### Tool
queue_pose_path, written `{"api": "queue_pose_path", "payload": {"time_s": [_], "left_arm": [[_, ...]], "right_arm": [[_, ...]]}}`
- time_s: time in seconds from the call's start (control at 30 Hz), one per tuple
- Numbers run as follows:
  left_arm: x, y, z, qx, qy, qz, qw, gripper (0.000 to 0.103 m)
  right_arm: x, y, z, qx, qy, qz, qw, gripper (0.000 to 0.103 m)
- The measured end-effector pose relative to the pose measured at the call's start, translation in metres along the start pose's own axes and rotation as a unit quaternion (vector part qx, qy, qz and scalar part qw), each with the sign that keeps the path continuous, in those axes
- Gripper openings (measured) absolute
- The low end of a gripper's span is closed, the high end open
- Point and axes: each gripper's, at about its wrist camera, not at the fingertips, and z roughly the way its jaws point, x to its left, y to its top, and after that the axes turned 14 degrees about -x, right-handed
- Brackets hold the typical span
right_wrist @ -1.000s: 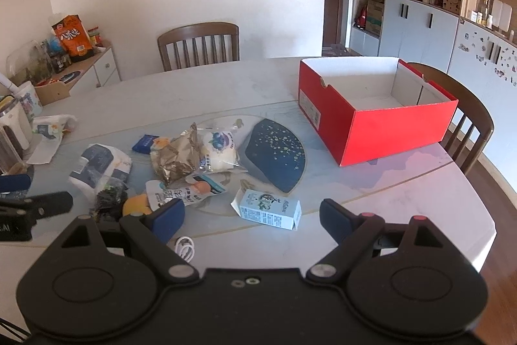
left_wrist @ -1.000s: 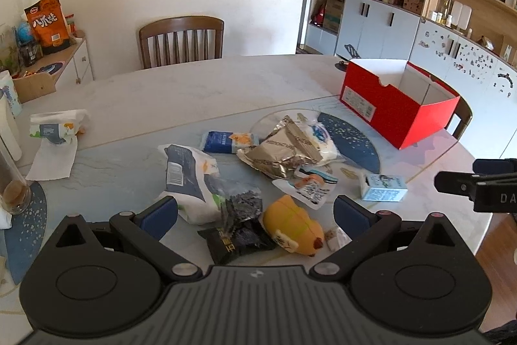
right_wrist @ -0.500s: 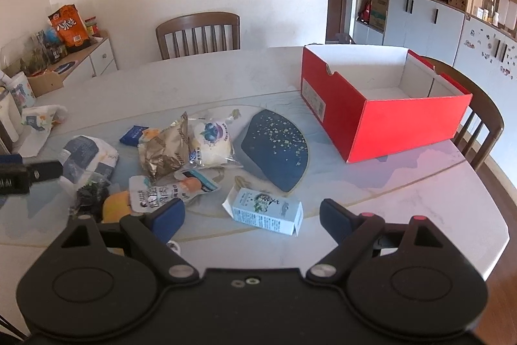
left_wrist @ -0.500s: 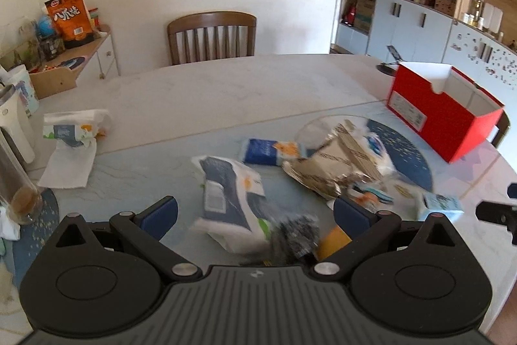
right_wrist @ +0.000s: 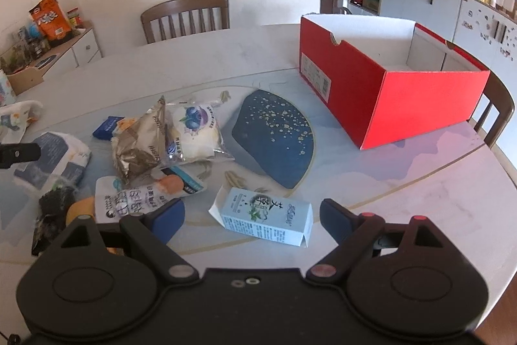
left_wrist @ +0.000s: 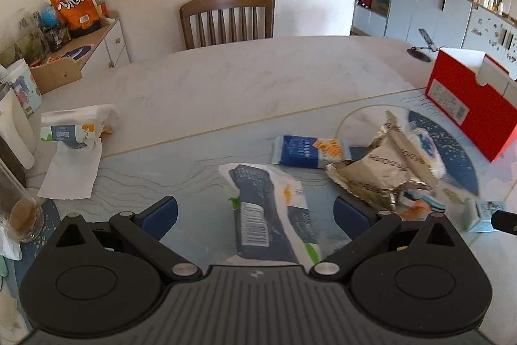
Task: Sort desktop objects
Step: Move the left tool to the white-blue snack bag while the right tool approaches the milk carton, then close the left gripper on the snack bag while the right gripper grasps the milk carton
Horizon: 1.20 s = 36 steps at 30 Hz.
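Snack packets lie in a heap on the pale marble table (left_wrist: 258, 80). My left gripper (left_wrist: 255, 215) is open, its blue pads either side of a white-and-navy packet (left_wrist: 268, 202) without touching it. A crumpled silver foil bag (left_wrist: 381, 170) and a blue biscuit pack (left_wrist: 310, 151) lie just beyond. My right gripper (right_wrist: 252, 215) is open too, straddling a pale blue carton (right_wrist: 265, 215) that lies flat, pads clear of it. An open red box (right_wrist: 404, 92) stands at the right, nothing visible inside.
A blueberry bread packet (right_wrist: 194, 131), a white pouch (right_wrist: 129, 199), a black packet (right_wrist: 51, 212) and a dark blue mat (right_wrist: 274, 138) lie near the carton. A tissue pack (left_wrist: 71, 131) and a glass (left_wrist: 22, 215) sit at the left. A chair (left_wrist: 226, 18) stands behind the table.
Both grippers have come down and closer to the table. The left one has shifted left onto the white-and-navy packet; the right one has closed in on the pale blue carton. Both stay open.
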Motion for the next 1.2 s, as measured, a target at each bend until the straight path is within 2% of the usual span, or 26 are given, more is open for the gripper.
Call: {"api": "queue_pose_path", "payload": {"time_s": [0.2,0.53,0.93,1.1,1.2], "left_arm": [[0.006,0.001,0.012,0.007,-0.003,-0.008,0.9999,0.103],[0.007,0.001,0.024,0.016,0.0,-0.008,0.9998,0.103],[0.01,-0.007,0.036,0.033,0.003,-0.011,0.9994,0.102],[0.009,-0.007,0.036,0.035,-0.001,-0.013,0.9993,0.097],[0.009,-0.008,0.038,0.041,-0.005,-0.016,0.999,0.09]], "right_arm": [[-0.003,-0.005,0.019,0.015,-0.03,0.016,0.999,0.091],[0.0,-0.006,0.036,0.017,-0.054,0.018,0.998,0.094],[0.008,-0.01,0.048,0.034,-0.035,-0.006,0.999,0.097],[0.007,-0.011,0.049,0.044,-0.03,-0.005,0.999,0.095],[0.007,-0.011,0.048,0.045,-0.028,-0.005,0.999,0.095]]}}
